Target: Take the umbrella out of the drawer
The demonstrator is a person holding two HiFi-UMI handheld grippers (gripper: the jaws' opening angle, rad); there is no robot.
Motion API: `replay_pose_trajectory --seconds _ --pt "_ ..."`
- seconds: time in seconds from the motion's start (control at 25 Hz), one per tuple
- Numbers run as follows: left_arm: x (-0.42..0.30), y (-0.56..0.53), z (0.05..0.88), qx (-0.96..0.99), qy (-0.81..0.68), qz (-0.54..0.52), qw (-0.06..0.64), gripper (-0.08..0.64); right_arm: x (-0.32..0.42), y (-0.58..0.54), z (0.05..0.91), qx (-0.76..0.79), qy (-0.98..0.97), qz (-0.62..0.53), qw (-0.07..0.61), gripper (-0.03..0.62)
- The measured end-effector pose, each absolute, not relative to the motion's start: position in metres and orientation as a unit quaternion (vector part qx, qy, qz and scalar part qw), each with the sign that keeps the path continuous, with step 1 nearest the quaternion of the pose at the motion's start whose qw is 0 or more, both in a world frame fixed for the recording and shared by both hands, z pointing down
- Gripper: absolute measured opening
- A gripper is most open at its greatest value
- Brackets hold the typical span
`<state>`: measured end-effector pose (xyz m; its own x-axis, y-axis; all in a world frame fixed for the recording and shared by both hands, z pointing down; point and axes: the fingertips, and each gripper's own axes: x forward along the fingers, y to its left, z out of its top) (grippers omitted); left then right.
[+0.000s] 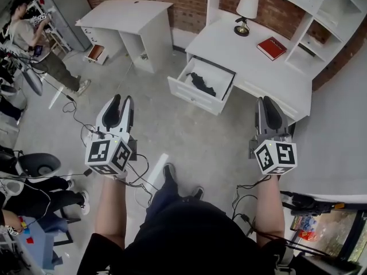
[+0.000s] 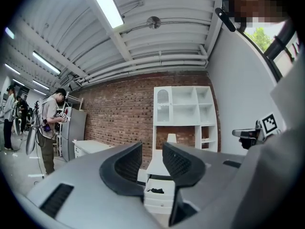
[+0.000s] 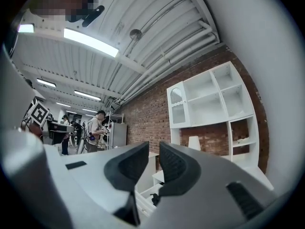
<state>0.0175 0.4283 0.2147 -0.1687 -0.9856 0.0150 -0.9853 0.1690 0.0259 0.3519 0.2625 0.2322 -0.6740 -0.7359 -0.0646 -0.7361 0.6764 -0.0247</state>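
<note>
A black folded umbrella [image 1: 202, 83] lies inside the pulled-out white drawer [image 1: 194, 98] of the desk. Both grippers are held in the air well short of it, over the grey floor. My left gripper [image 1: 119, 103] is at the left, its jaws apart with nothing between them. My right gripper [image 1: 266, 103] is at the right, near the desk's corner, jaws a narrow gap apart and empty. In the left gripper view the umbrella [image 2: 155, 191] shows far off below the gripper [image 2: 152, 149]. In the right gripper view the umbrella [image 3: 154, 198] peeks under the gripper [image 3: 154, 149].
The white desk [image 1: 229, 44] carries a lamp [image 1: 246, 10] and a red book [image 1: 272, 47], with a white shelf unit [image 1: 327, 22] behind. Another white desk [image 1: 129, 22] stands to the left. A person [image 1: 34, 39] stands far left. Cables [image 1: 86, 133] trail across the floor.
</note>
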Motion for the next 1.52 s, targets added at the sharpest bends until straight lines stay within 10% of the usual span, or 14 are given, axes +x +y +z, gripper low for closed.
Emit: replay_pose_trajectory --seconds 1.52 --pt "-0.216 0.204 0.28 0.709 -0.7 -0.027 0.079 0.13 0.151 0.106 0.262 -0.507 0.862 0.011 -0.027 0.067"
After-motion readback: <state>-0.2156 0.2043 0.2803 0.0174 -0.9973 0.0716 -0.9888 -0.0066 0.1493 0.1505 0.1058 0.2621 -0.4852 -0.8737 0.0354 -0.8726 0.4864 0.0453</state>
